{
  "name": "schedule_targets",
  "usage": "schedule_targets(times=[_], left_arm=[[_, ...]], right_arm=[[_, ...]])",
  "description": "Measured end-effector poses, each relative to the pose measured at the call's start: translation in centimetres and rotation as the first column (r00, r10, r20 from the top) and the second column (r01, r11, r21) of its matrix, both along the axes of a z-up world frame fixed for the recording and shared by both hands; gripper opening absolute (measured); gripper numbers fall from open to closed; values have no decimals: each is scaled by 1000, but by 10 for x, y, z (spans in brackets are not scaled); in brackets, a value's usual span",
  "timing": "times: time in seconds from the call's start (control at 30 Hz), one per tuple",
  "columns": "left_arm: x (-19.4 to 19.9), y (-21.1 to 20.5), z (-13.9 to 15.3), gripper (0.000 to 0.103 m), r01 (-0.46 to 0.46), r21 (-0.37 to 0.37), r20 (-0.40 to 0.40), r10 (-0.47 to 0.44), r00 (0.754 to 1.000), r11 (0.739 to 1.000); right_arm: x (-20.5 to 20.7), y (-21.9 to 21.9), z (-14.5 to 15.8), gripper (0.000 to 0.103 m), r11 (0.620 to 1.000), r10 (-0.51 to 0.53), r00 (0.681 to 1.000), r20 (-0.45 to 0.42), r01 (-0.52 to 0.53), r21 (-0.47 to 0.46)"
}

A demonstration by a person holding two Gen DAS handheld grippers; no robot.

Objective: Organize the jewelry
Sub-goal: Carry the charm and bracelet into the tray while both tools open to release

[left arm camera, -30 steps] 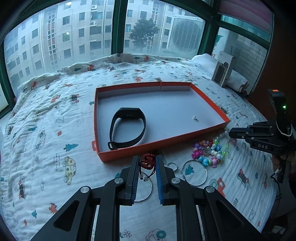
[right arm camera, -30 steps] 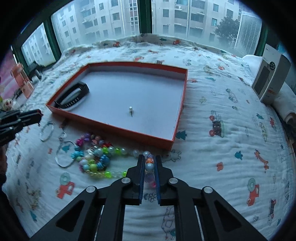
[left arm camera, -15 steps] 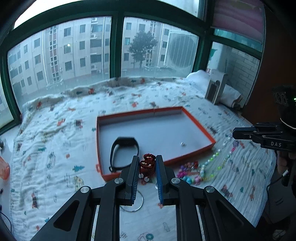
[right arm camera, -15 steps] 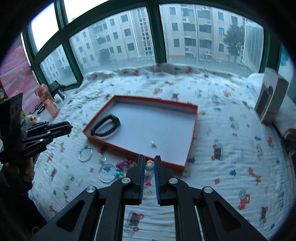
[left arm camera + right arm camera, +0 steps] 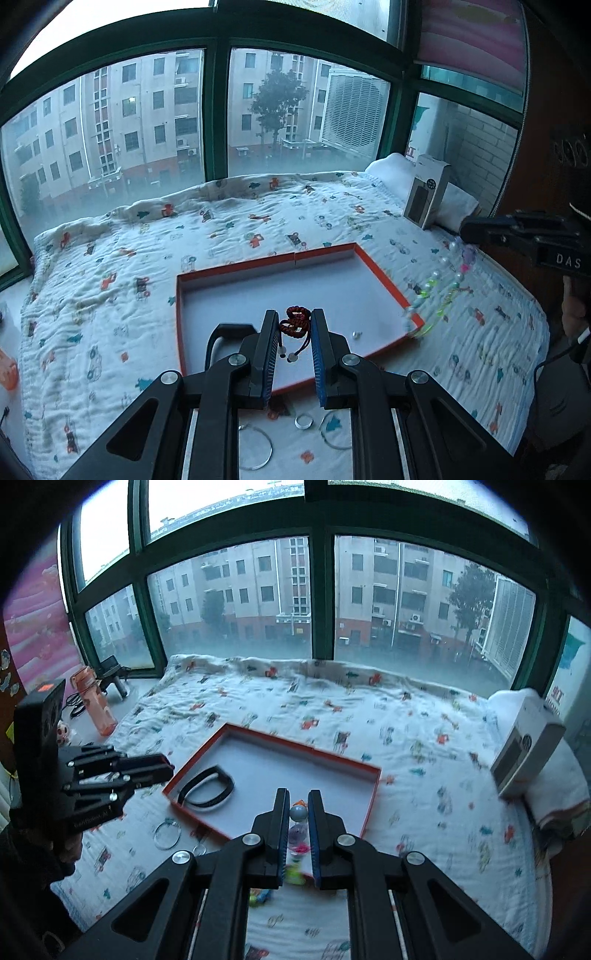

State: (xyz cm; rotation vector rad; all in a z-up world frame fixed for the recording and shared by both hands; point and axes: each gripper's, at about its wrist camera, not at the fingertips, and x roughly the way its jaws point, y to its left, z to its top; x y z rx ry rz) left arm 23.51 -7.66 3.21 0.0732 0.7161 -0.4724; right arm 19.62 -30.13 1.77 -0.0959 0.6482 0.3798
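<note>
red braided bracelet [image 5: 294, 322] pinched between jaws.

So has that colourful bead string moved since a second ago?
Yes. The bead string lay heaped on the bedspread beside the orange tray; now the right gripper has lifted it, dangling.

**Both grippers clamped and raised**

The left gripper [image 5: 294, 325] points downward, jaws closed on a red braided cord [image 5: 294, 323]. The right gripper [image 5: 298, 805] tilts down likewise, jaws pinching a beaded string [image 5: 297, 813]. A hand [image 5: 68, 847] grips the left gripper's handle.
</note>
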Motion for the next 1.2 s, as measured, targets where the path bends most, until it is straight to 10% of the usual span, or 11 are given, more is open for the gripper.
schedule_targets(times=[1.2], left_arm=[[92, -34, -113, 20, -32, 37, -220, 39, 975, 999]], right_arm=[[86, 10, -96, 12, 997, -66, 976, -207, 59, -42]])
